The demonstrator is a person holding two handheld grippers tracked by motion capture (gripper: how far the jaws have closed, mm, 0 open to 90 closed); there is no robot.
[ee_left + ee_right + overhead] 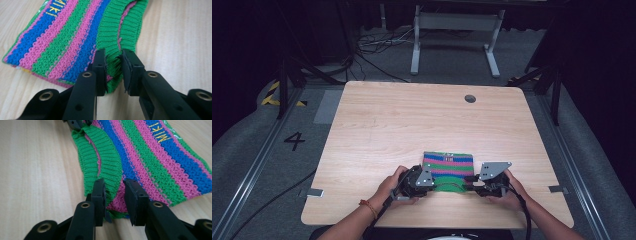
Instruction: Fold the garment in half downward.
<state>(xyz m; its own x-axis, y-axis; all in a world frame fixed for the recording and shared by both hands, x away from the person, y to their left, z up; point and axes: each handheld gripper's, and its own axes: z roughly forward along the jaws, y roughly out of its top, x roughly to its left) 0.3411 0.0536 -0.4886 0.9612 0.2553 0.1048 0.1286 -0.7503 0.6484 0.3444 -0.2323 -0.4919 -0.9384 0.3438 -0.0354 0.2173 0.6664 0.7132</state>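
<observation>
On the table (377,125), a striped knit cloth (448,168); both tongs (113,67) (113,195) part-open, straddling its green ribbed hem.

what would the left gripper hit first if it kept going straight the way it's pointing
The green ribbed edge of the striped knit piece. It already lies between the left gripper's parted jaws, so going on would likely push straight into it; depth is hard to judge.

left gripper (428,179) — jaws parted | right gripper (473,181) — jaws parted
</observation>
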